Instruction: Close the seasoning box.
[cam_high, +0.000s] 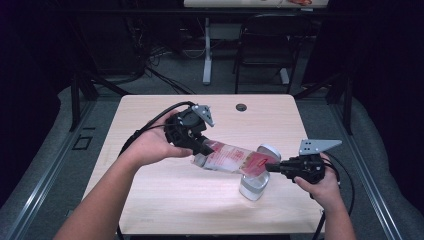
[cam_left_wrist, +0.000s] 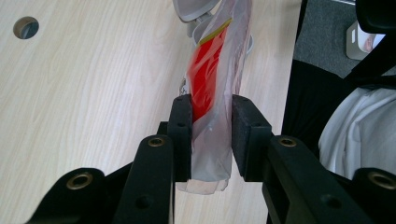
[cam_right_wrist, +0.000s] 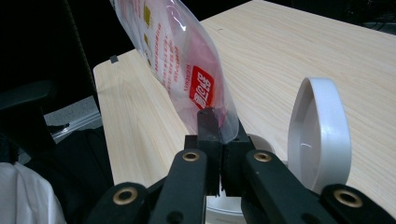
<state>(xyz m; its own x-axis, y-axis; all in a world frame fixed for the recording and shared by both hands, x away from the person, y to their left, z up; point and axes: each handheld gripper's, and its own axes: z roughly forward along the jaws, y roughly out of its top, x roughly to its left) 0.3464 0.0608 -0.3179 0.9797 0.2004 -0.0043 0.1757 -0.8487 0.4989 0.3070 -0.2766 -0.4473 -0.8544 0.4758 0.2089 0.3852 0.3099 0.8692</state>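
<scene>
A clear plastic bag (cam_high: 235, 161) with red print is held above the table (cam_high: 150, 200), toward its right edge, stretched between both tools. The left gripper (cam_left_wrist: 211, 135) is clamped partway closed on one end; the right gripper (cam_right_wrist: 219, 135) is pinched nearly tight on the other. A white container (cam_high: 254, 186) with an open lid (cam_right_wrist: 319, 133) stands just beneath.

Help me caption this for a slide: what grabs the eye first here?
A clear plastic bag with red print, stretched above the middle of the wooden table, stands out most. The left hand-held gripper clamps one end and the right hand-held gripper pinches the other. Below the right end sits a white container with its round lid flipped up.
</scene>
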